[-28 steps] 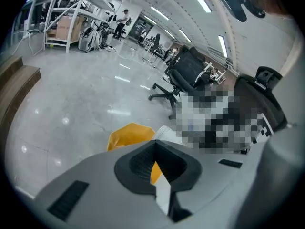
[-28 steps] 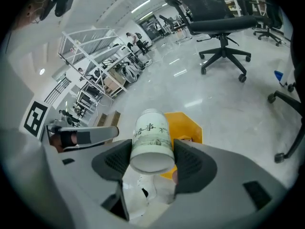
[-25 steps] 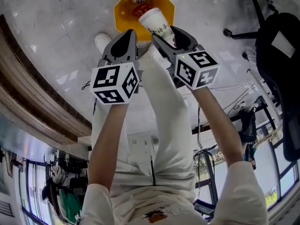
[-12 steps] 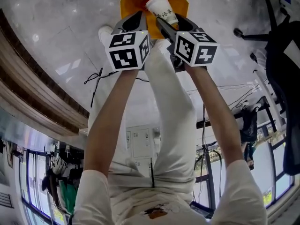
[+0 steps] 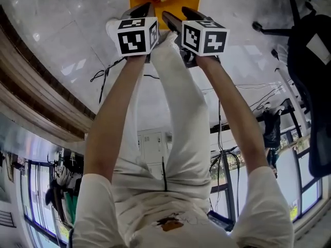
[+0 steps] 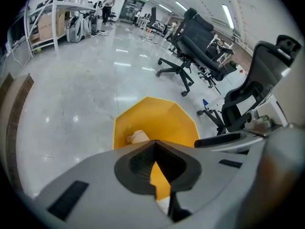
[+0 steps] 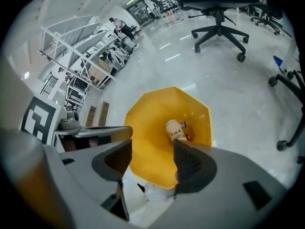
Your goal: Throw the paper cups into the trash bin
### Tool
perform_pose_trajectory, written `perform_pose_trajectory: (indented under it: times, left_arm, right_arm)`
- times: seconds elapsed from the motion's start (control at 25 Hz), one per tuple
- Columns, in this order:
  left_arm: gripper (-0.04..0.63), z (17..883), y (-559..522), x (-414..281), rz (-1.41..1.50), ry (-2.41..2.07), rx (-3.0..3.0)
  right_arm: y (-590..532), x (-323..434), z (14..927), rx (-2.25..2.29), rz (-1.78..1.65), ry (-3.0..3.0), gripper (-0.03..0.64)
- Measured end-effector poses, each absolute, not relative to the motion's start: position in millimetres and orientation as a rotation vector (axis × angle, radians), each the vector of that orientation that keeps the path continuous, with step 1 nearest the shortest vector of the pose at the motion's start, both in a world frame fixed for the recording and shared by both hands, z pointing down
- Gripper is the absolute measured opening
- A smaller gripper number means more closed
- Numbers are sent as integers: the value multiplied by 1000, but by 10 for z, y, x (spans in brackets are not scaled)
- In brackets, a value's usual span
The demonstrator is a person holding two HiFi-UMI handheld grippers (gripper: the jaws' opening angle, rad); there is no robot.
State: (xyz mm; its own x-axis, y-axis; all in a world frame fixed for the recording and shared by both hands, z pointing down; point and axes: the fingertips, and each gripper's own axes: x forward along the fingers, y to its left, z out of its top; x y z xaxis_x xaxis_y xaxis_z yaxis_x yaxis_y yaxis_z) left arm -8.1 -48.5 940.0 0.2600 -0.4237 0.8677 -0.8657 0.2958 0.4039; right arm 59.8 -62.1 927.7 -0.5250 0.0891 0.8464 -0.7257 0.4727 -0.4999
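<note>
The right gripper [image 7: 152, 161] hangs over the yellow trash bin [image 7: 145, 116], jaws apart and empty; a paper cup [image 7: 177, 130] lies inside the bin; the left gripper [image 6: 154, 144], just beside, has its jaws together on nothing

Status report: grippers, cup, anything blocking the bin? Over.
Left gripper shut, empty; right gripper open, empty. Both above the trash bin. Paper cup lies inside the bin. Nothing blocking the opening.

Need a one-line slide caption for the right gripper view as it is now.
Open, empty right gripper poised over the yellow trash bin, one paper cup lying inside.
</note>
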Motion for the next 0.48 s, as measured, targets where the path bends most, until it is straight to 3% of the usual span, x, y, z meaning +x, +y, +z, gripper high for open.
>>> perform_pose_trajectory:
  times: [0.24,0.36,0.48]
  left_arm:
    - [5,8824,-652,-13,439,-1351,1380]
    - [6,8461,-737,20,437,-1348,1410]
    - [6,8055,-772,20,433,-1352,1440]
  right_arm:
    - [-638,669,8707,536,1169,-1866,203]
    - [-770,679,8299,607,1172,-1936,33]
    - [-839,648,7871,647,1177,-1985,8]
